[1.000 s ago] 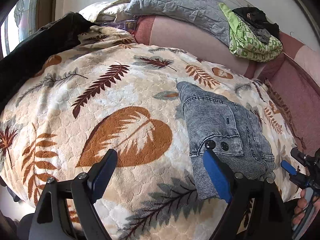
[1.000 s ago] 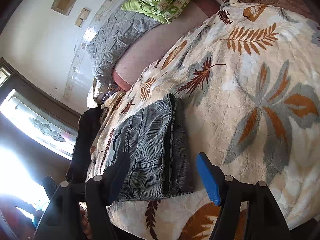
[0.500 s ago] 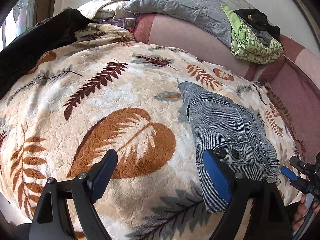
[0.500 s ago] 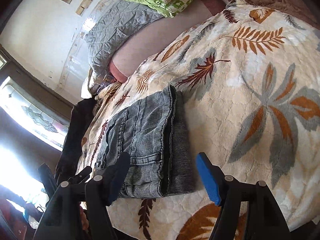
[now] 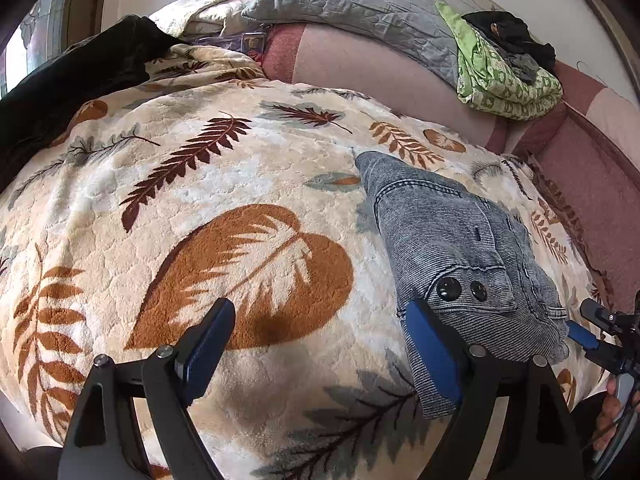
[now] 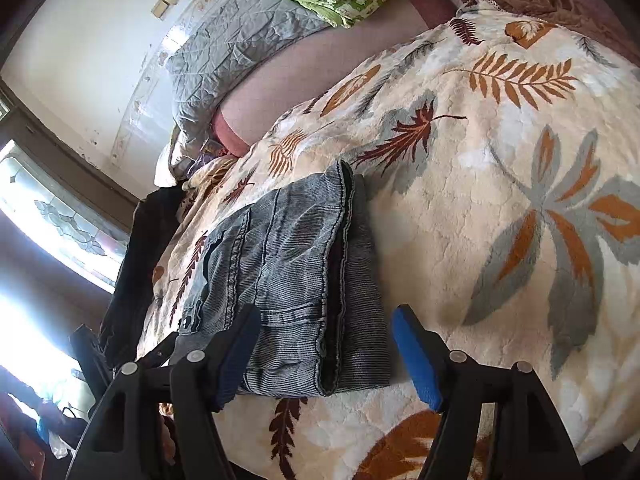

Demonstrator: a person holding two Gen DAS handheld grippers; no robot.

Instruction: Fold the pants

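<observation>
- The pants [image 5: 460, 248], grey-blue denim, lie as a compact folded bundle on the leaf-print blanket [image 5: 224, 184] that covers the bed, near the bed's front edge and towards its right side in the left wrist view.
- The folding looks to be nearly or fully done: layers are stacked one on another, with no leg trailing loose across the blanket. At most a last squaring-up of the edges may be left, or moving the bundle aside; I cannot tell which is intended.
- The left gripper [image 5: 320, 344] hangs with its jaws spread wide and empty over a large brown leaf, its right jaw at the bundle's near left corner; contact is unclear.
- The right gripper [image 6: 328, 356] also has its jaws apart, straddling the bundle's near end without pinching it; nothing is held.
- The left wrist view shows the top face: a pocket flap with two dark buttons [image 5: 460, 290], plus a green patterned cloth [image 5: 508, 80] heaped by the far edge.
- The right wrist view shows instead the stacked side, with a darker ribbed layer under the seamed top layer, and a bright window [image 6: 48, 220] at the left.
</observation>
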